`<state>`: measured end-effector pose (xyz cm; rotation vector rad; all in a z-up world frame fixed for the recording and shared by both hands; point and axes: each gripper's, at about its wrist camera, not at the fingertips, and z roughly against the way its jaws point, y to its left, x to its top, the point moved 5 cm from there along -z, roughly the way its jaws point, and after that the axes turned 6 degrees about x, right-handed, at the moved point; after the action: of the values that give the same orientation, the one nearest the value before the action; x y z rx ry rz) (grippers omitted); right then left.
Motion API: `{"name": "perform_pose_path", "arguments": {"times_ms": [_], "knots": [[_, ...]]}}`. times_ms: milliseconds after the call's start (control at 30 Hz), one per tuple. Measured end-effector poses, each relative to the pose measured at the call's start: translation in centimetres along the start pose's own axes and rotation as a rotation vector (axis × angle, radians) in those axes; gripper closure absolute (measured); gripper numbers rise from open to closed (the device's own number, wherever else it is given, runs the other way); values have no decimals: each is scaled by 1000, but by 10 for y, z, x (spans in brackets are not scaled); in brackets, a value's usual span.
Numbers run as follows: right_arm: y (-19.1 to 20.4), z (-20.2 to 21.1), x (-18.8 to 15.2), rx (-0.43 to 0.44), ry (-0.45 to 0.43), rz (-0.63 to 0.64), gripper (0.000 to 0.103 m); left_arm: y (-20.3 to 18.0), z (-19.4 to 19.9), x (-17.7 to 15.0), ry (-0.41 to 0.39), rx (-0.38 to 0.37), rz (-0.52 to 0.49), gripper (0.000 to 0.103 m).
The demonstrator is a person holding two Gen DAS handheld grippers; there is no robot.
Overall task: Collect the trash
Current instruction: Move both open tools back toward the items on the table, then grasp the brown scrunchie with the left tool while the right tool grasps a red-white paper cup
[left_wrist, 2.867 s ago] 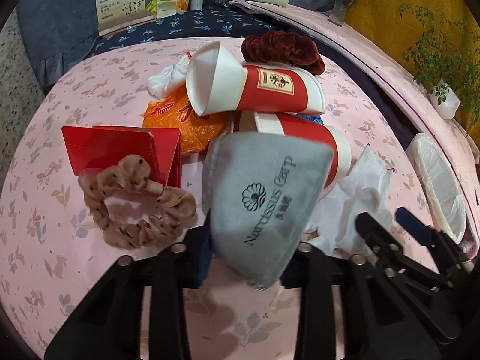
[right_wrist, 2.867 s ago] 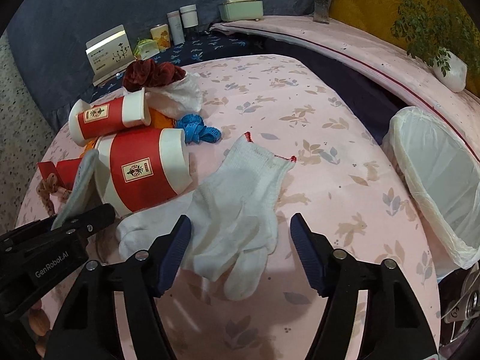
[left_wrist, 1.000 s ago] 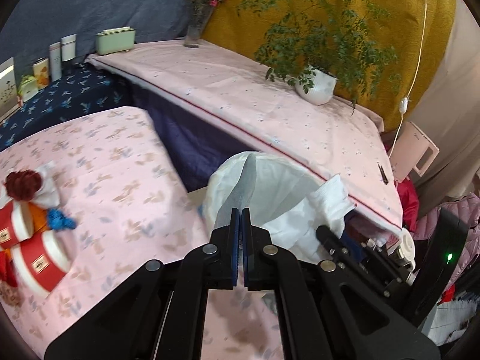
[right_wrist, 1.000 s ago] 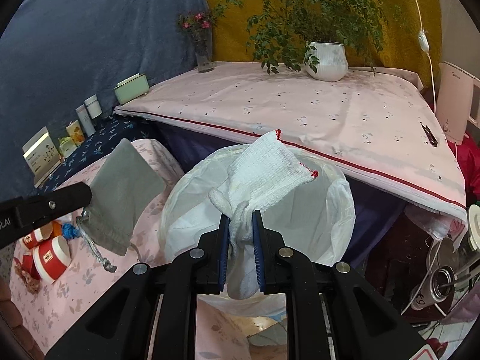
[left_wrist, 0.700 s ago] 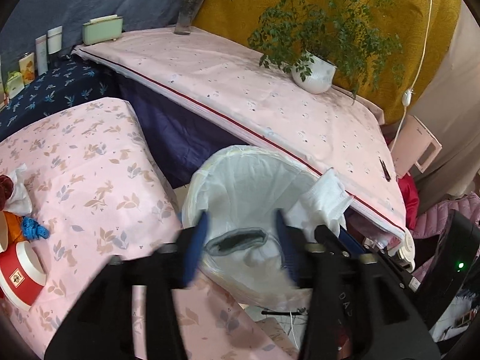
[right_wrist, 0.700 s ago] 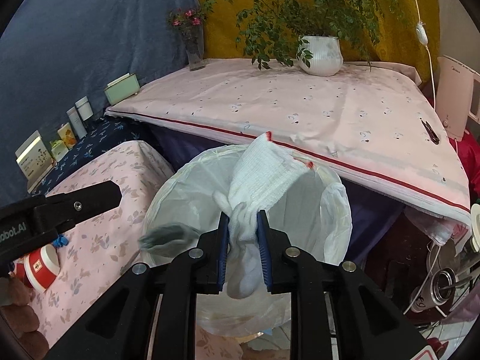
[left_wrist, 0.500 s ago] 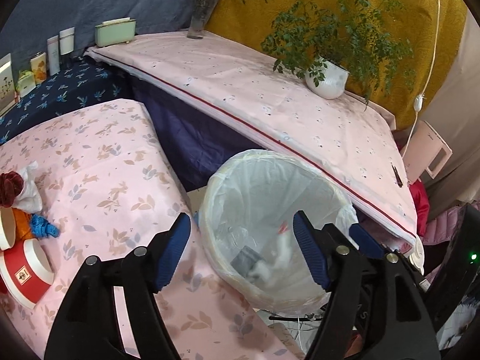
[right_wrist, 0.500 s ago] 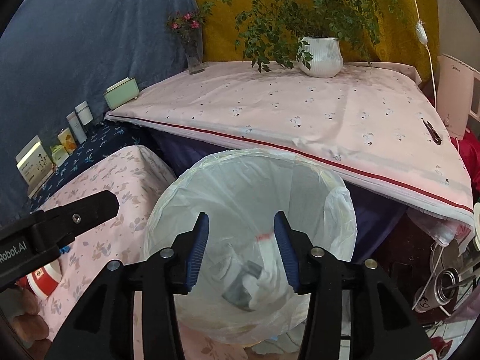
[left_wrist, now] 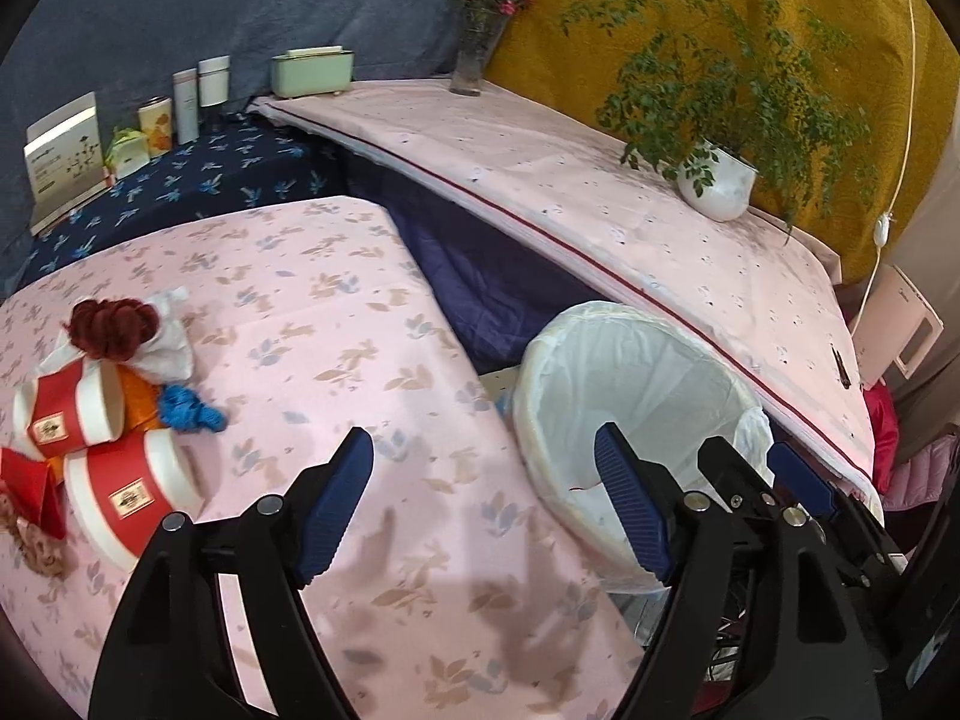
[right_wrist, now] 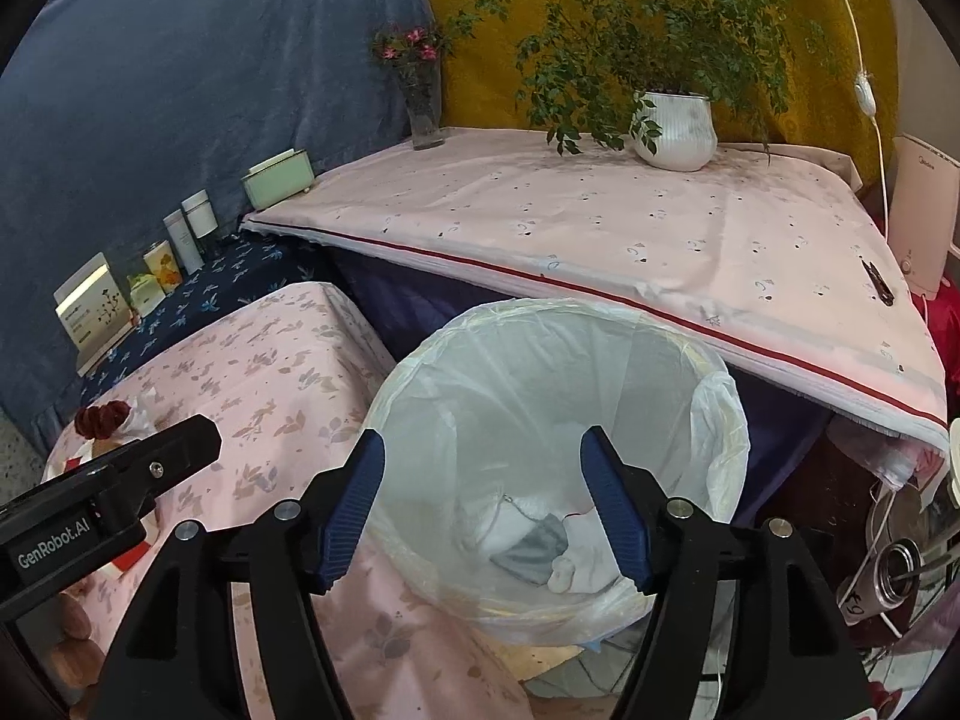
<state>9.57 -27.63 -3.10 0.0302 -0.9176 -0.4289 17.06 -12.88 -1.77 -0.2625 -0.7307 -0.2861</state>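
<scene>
A white-lined trash bin (right_wrist: 558, 324) stands beside the pink table; it also shows in the left wrist view (left_wrist: 630, 354). A grey pouch (right_wrist: 534, 546) and a white glove (right_wrist: 585, 558) lie at its bottom. My right gripper (right_wrist: 489, 510) is open and empty above the bin. My left gripper (left_wrist: 486, 507) is open and empty over the table edge next to the bin. Two red-and-white paper cups (left_wrist: 120, 495), an orange wrapper (left_wrist: 139, 396), a blue scrap (left_wrist: 189, 411) and a white tissue (left_wrist: 168, 345) lie on the table at the left.
A dark red scrunchie (left_wrist: 111, 324) rests on the tissue. A red box (left_wrist: 27, 486) and a tan scrunchie (left_wrist: 33, 540) sit at the far left. A second pink-covered table (right_wrist: 600, 222) with a potted plant (right_wrist: 675, 126) stands behind the bin.
Both grippers opened over the bin: the grey pouch fell from the left and the white glove from the right. The left gripper has swung back toward the table.
</scene>
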Motion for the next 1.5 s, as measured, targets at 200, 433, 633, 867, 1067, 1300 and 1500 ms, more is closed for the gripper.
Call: {"name": "perform_pose_path", "arguments": {"times_ms": [200,433,633,867,1067,1300,1500], "knots": [[30,9,-5,27,-4,50,28,36,17,-7,-12,58,55,20],[69,14,-16,76,11,98,23,89,33,-20,-15,154,136,14],[103,14,-28,119,37,143,22,129,42,-32,-7,213,183,14],[143,16,-42,167,55,194,19,172,54,-48,1,277,228,14],[174,16,-55,199,78,233,19,208,62,-62,14,321,270,14],[208,11,-72,235,117,267,19,248,67,-81,37,362,326,14],[237,2,-89,260,148,304,19,278,66,-96,60,383,361,14]]}}
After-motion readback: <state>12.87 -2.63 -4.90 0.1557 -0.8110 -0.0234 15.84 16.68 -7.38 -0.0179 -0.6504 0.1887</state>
